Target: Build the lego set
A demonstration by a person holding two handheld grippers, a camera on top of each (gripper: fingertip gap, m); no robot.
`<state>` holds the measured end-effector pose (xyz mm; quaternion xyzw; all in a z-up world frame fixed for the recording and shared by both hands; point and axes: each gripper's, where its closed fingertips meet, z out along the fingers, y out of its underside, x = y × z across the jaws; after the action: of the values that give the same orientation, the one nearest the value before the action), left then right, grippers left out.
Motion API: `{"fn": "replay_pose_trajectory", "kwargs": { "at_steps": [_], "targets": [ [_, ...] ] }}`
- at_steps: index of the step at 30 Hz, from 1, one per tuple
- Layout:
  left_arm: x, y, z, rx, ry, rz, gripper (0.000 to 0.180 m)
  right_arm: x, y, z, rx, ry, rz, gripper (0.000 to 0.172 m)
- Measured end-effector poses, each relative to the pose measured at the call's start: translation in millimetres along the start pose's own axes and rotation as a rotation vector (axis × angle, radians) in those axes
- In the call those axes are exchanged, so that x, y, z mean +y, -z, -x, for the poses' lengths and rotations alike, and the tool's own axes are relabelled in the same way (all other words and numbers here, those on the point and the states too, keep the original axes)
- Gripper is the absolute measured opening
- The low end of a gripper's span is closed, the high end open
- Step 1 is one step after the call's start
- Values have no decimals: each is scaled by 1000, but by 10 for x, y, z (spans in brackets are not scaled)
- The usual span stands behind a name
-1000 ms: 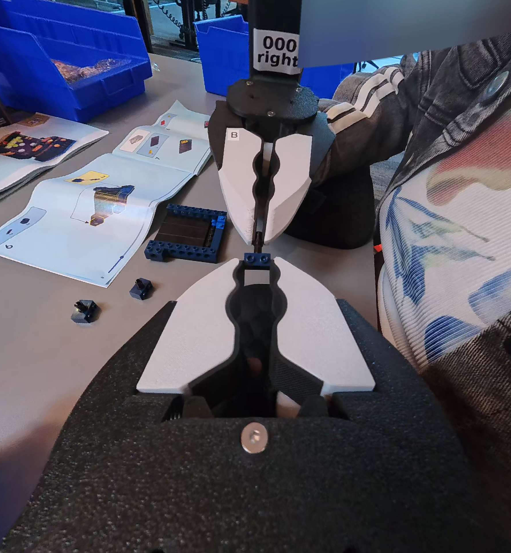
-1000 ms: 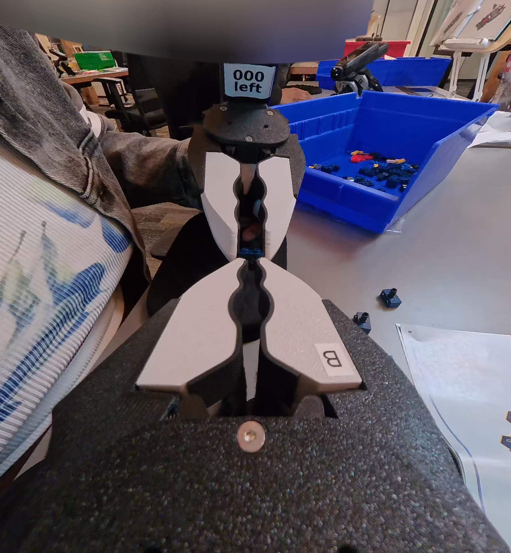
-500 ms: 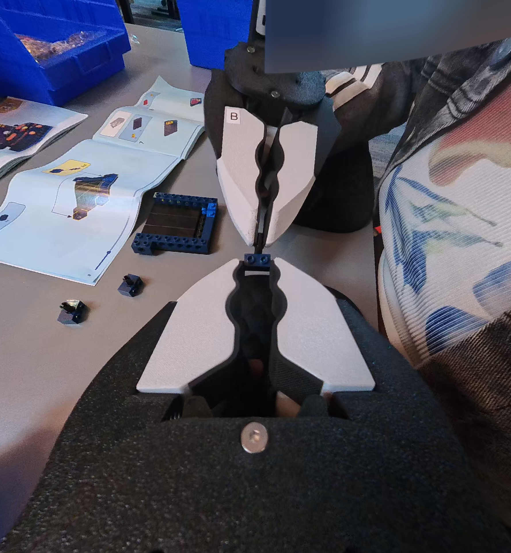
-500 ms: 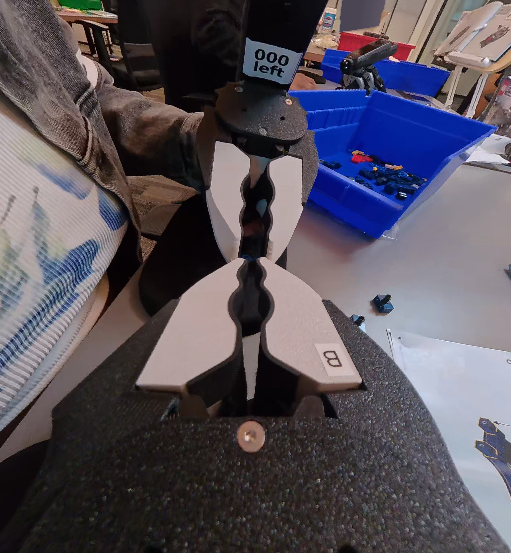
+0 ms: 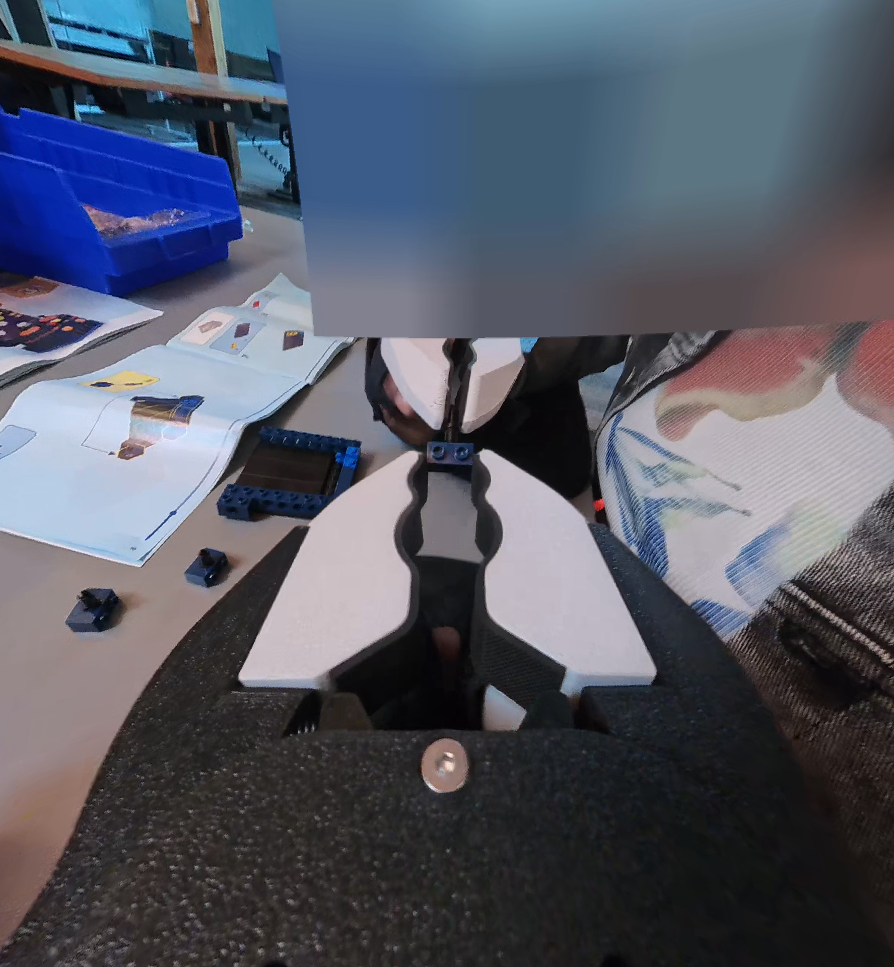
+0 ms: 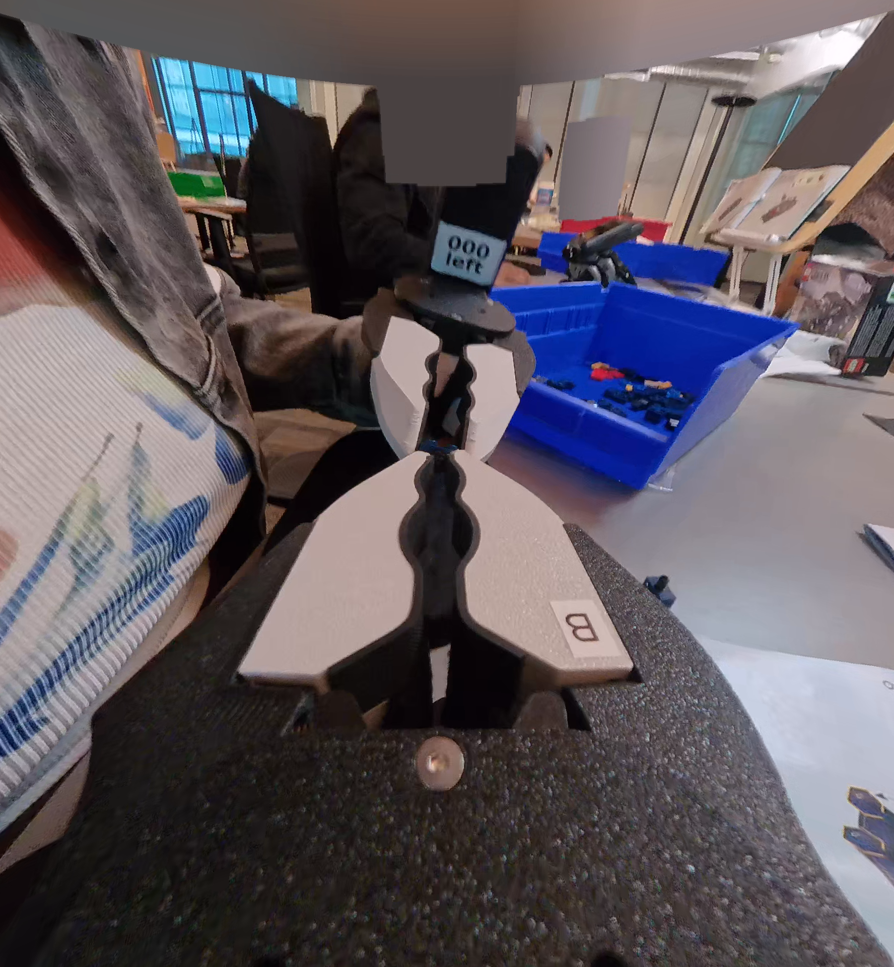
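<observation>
Grey tabletop (image 5: 26, 680) is carrying, leftmost, a blue bin (image 5: 94, 209), then an open instruction booklet (image 5: 94, 471) just left of the dark blue brick frame (image 5: 287, 481). Right of that frame, the left gripper (image 5: 450, 460) is pinching a small dark blue two-stud plate (image 5: 450, 453). Facing it, the right gripper (image 5: 452, 418) is gripping a thin dark piece (image 5: 451, 429), its tip nearly touching the plate.

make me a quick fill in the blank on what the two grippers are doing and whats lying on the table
1. The left gripper is clamped on a small dark ____ brick with two studs.
2. The right gripper meets it from ____.
3. The brick frame lies beside an open ____.
4. The storage bin is ____.

Missing: blue; above; booklet; blue
</observation>
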<state>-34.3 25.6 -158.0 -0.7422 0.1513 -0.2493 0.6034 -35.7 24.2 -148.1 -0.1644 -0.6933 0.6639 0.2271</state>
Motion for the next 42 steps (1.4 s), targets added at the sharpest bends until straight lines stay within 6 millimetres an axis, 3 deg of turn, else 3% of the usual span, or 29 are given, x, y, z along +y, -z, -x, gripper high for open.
{"fn": "replay_pose_trajectory", "kwargs": {
  "at_steps": [5, 18, 39, 42],
  "targets": [
    [-61, 16, 12, 14, 29, -54, 15, -51, 25, -32, 14, -7, -35, 5],
    [1, -17, 14, -10, 2, -11, 15, 13, 2, -16, 15, -2, 14, 5],
    [262, -66, 52, -81, -76, 176, 15, 279, 2, 30, 26, 91, 190, 4],
    [369, -102, 23, -66, -105, 258, 15, 384, -37, 92, -4, 123, 259, 4]
  ]
}}
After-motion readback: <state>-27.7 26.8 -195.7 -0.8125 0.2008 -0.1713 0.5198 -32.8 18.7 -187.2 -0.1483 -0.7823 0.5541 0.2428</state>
